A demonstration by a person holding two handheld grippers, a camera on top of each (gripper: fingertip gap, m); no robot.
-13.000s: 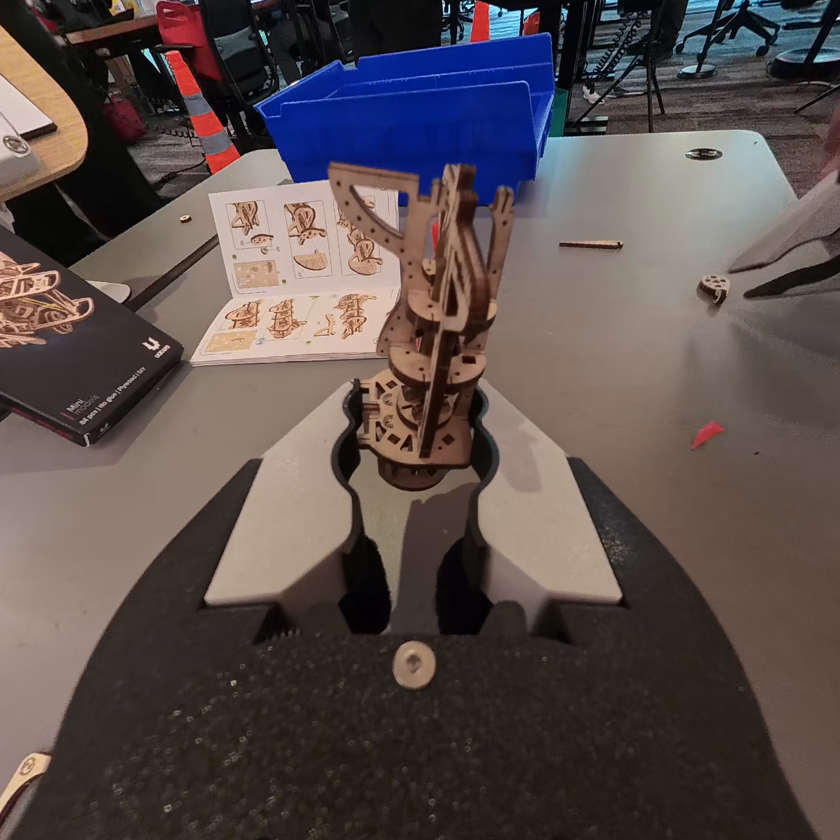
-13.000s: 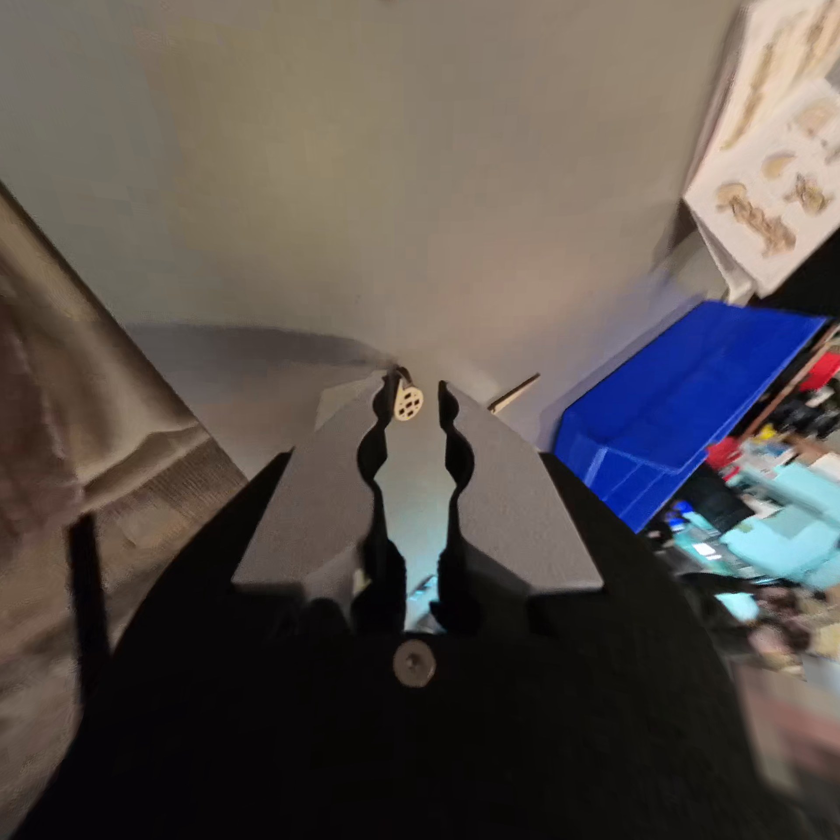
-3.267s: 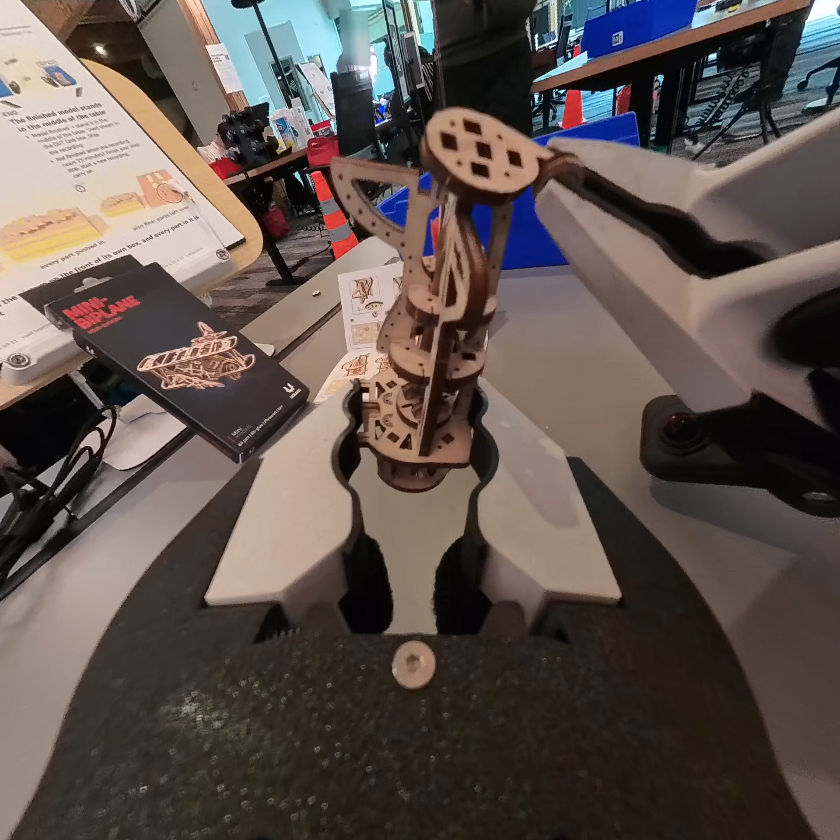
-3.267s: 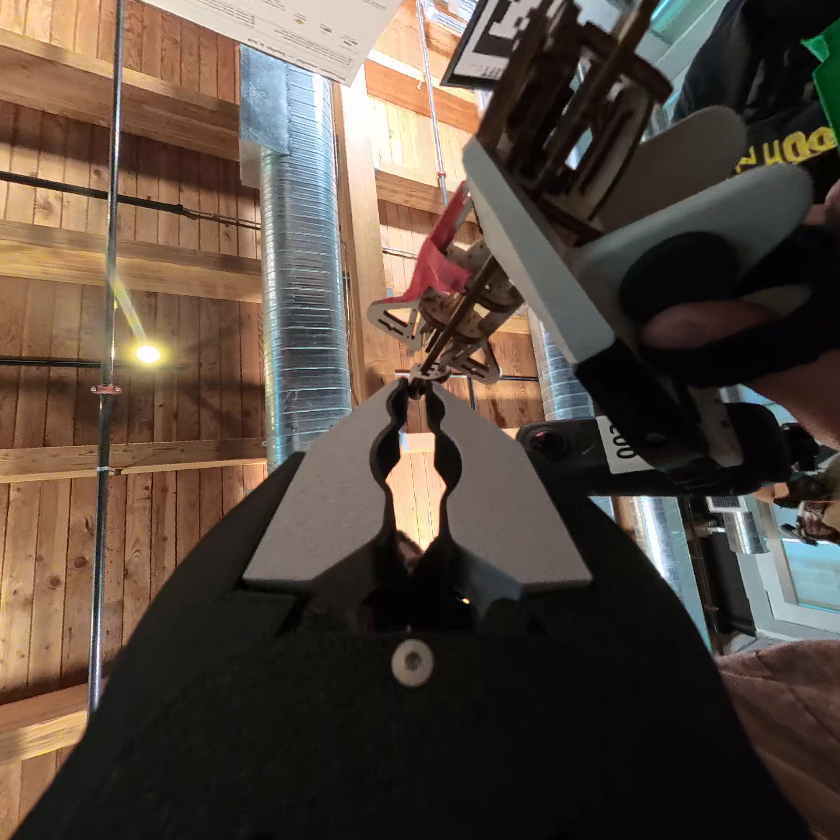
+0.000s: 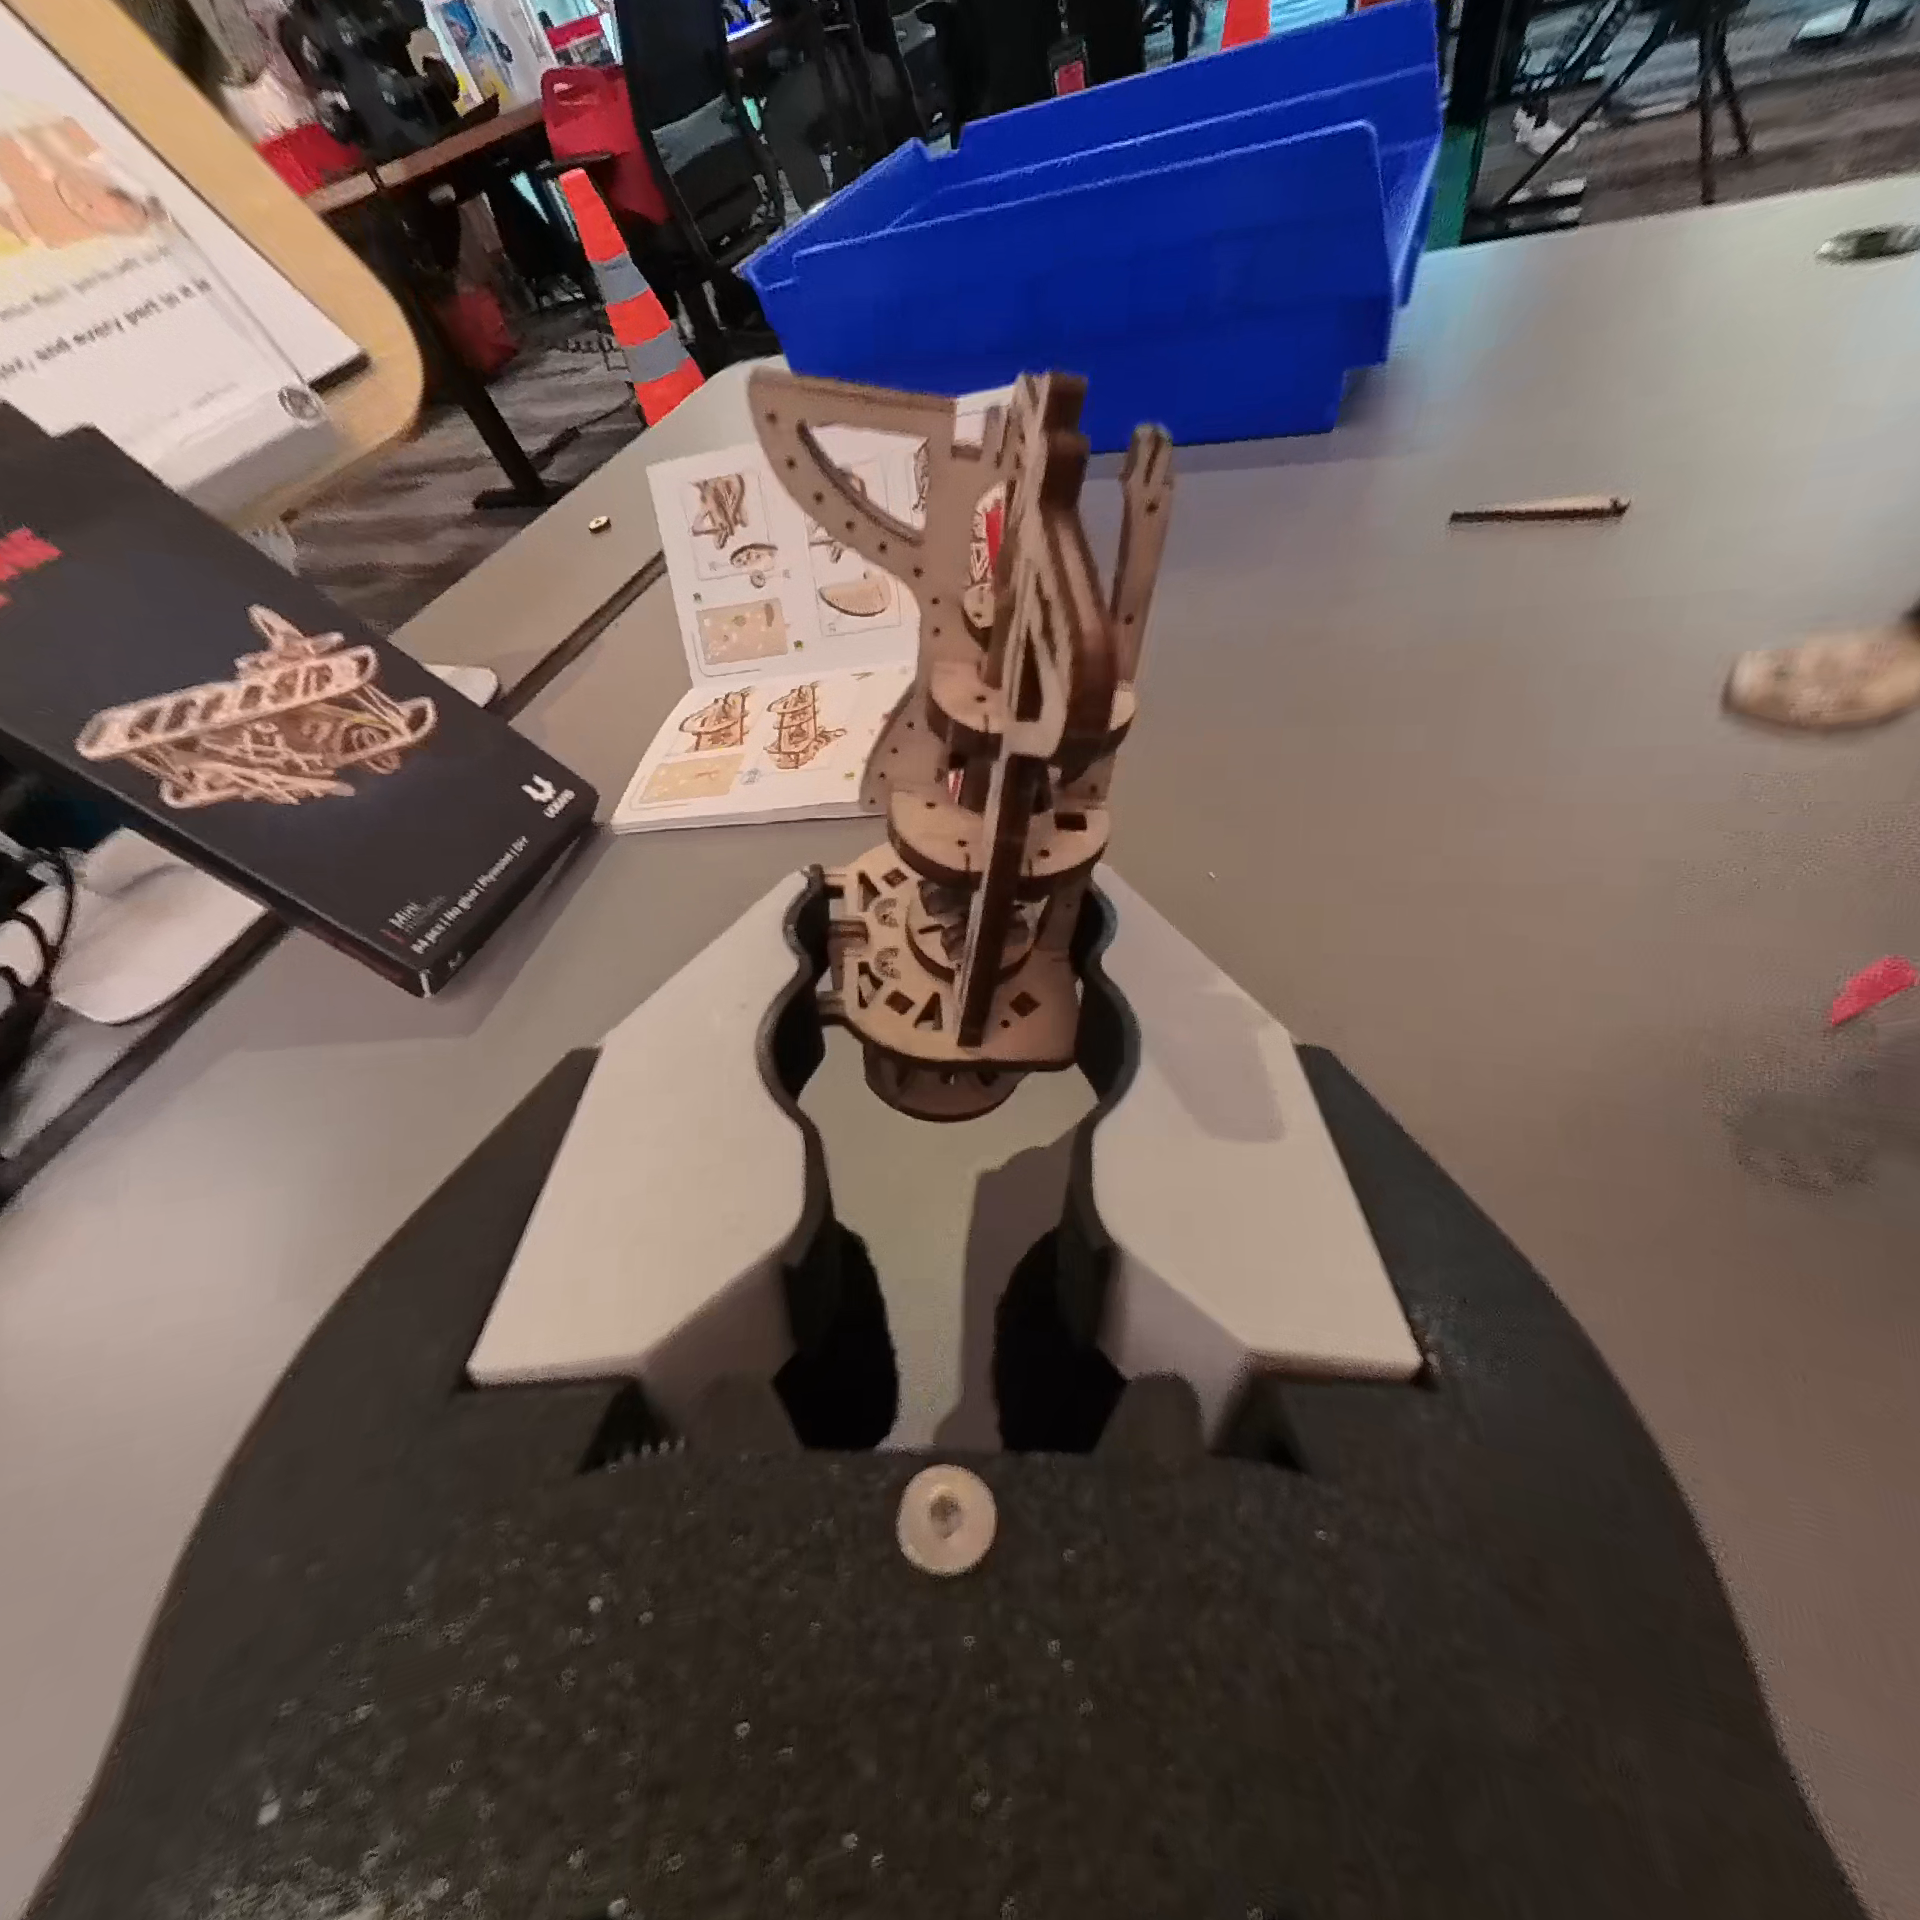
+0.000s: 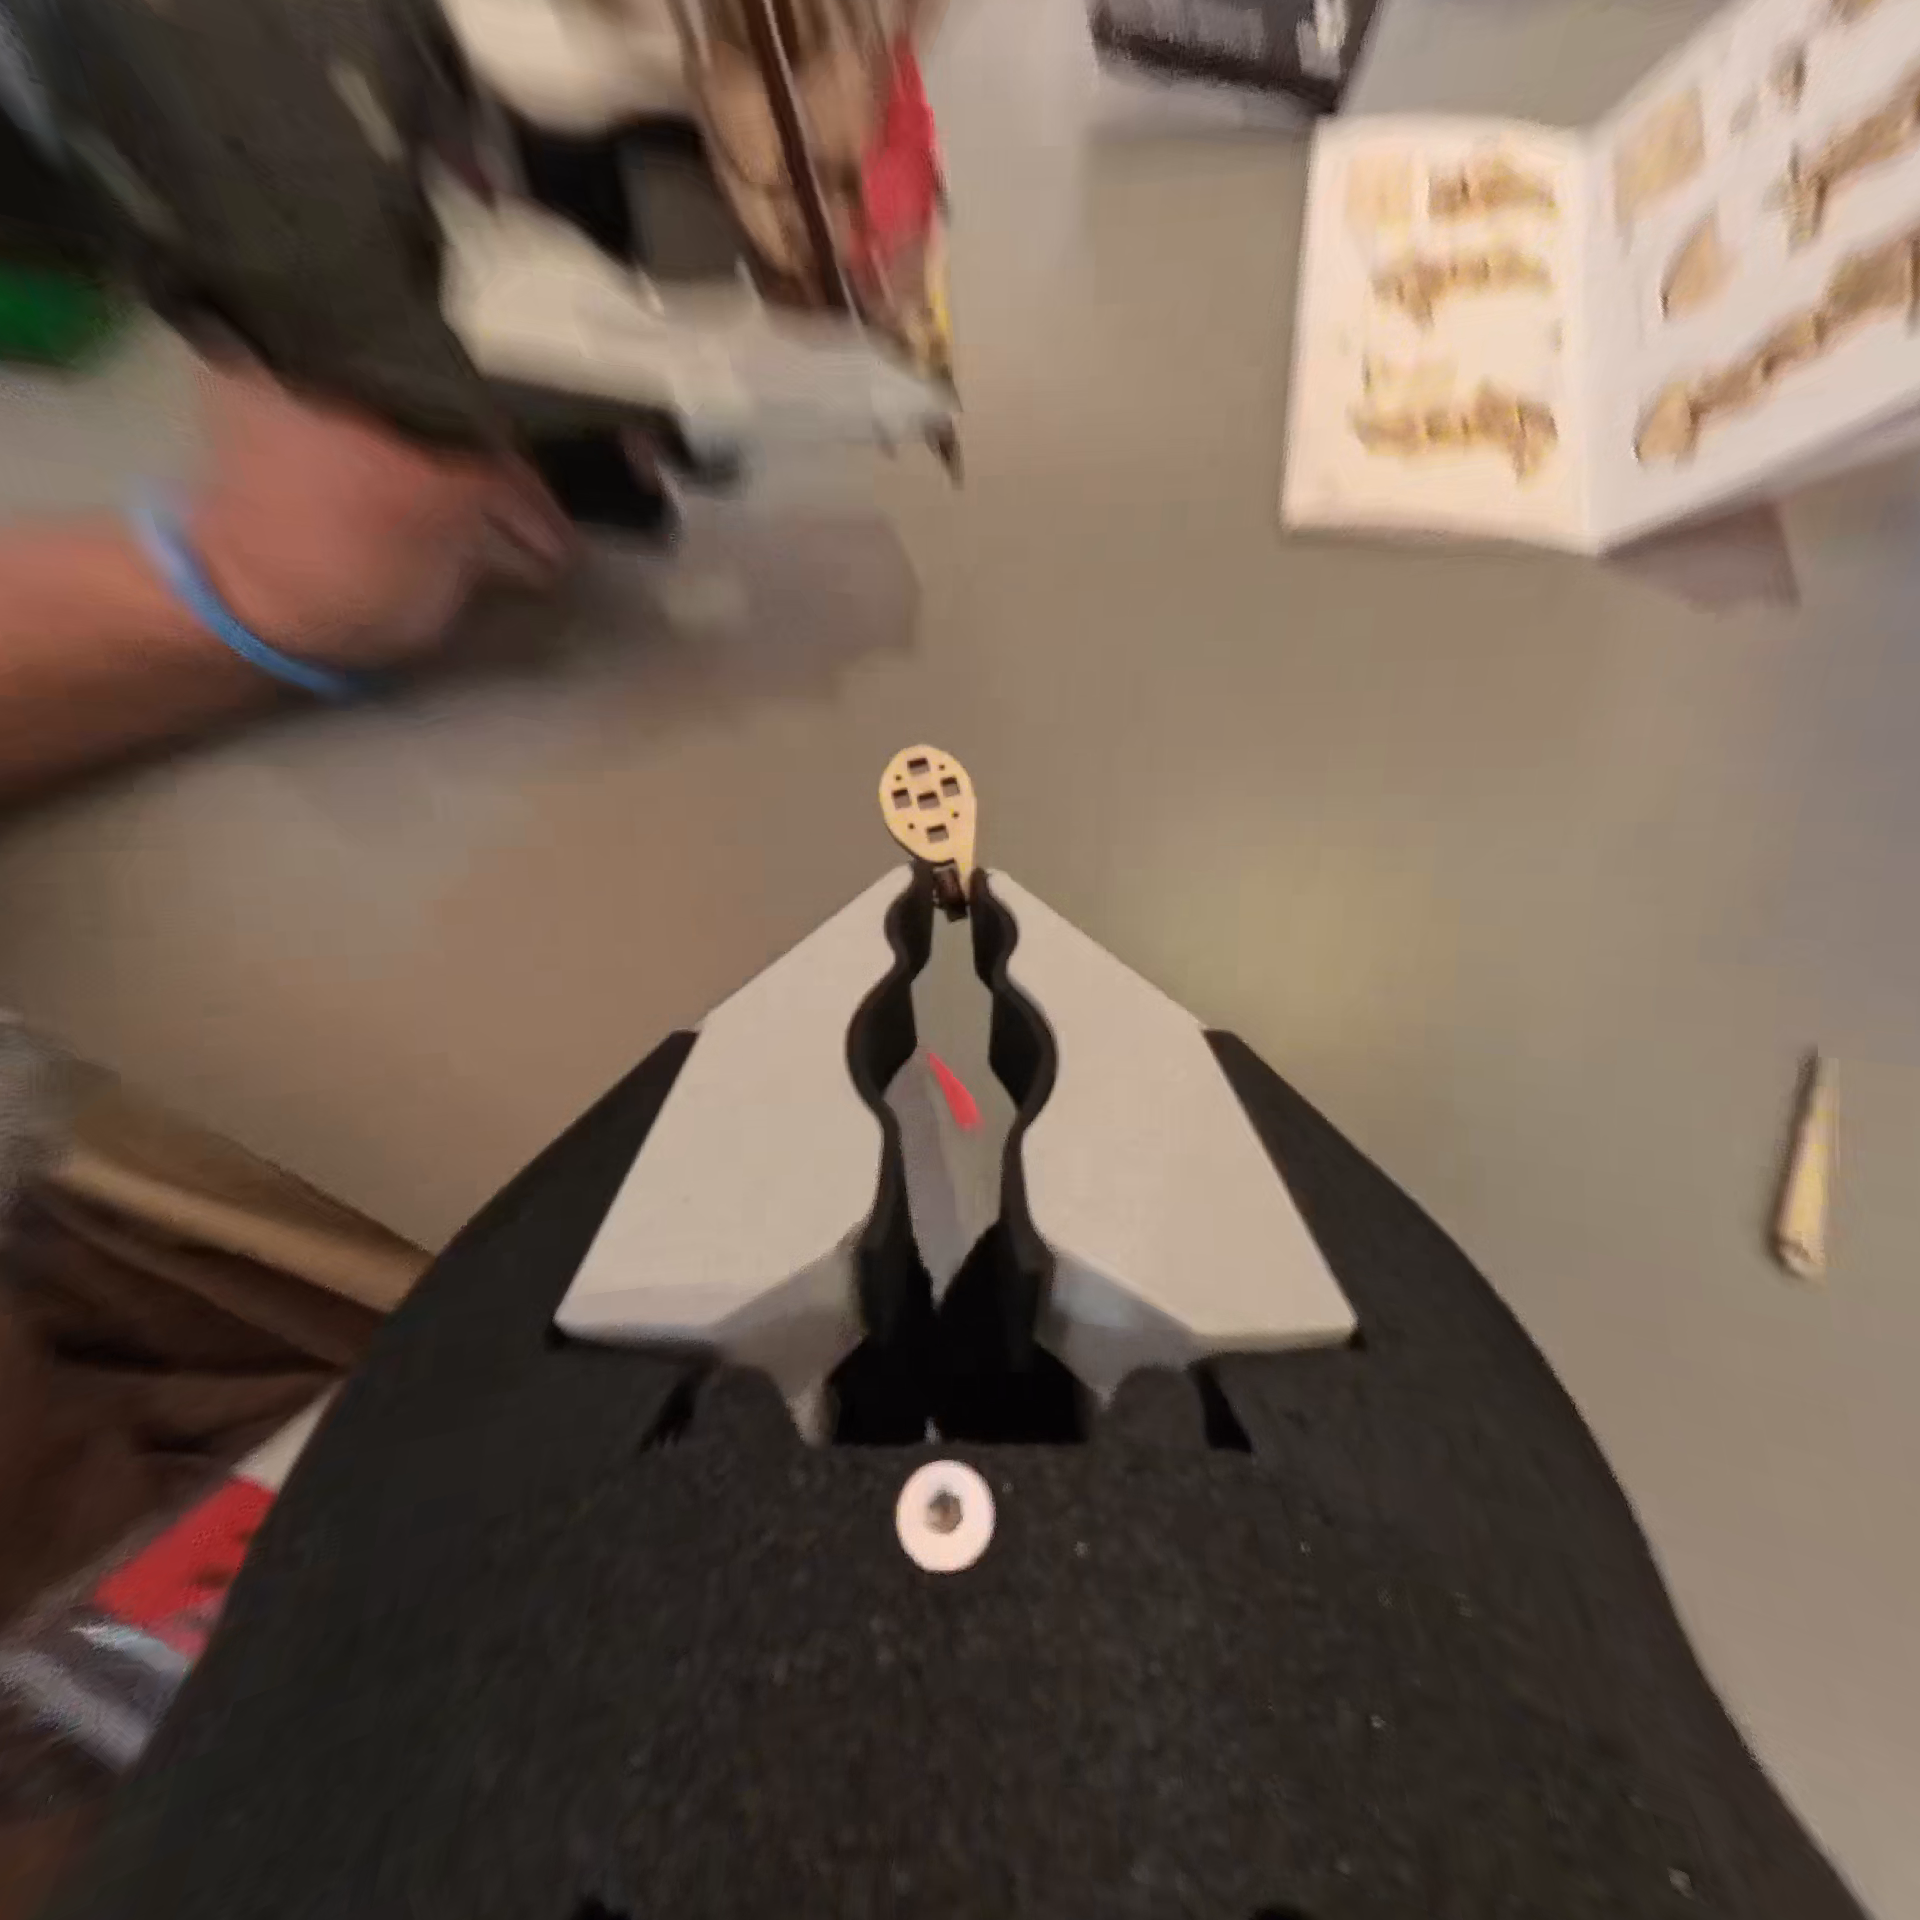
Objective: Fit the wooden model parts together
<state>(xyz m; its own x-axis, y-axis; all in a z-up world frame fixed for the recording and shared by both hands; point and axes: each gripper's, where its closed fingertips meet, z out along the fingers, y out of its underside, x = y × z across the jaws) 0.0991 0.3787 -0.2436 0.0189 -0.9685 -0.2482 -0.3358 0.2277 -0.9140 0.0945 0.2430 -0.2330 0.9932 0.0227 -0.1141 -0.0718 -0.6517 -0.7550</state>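
Plywood, laser-cut: the tan wooden model sub-assembly [image 5: 987,790] is being held upright by the left gripper [image 5: 951,997], clamped at its round base so the slotted upper ribs are being left exposed for the next part. Jaws are part-closed around that base, firmly on it by the look.

A small oval perforated wooden plate [image 6: 927,802] is being pinched at its narrow end by the right gripper [image 6: 951,883], jaws nearly closed, tips only. The plate is being kept out front of the tips, well apart from the model, probably so its square holes can be lined up over the rib ends. Same plate is likely the blurred tan shape at the right edge of the left wrist view; cannot be confirmed.

Right wrist view is heavily motion-blurred, so fine alignment cannot be judged.

Being counted on the grey desk [image 5: 1507,831]:
- one open white instruction booklet [image 5: 769,665], lying flat just behind the model, presumably for reference
- one black model box [image 5: 260,727], propped at the left
- two stacked blue plastic bins [image 5: 1122,249], at the far edge
- one loose thin wooden stick [image 5: 1538,508], lying apart to the right
- one small red scrap [image 5: 1870,987], near the right edge

Judgement: the fitting step is not yet done; the plate is being carried, not seated.
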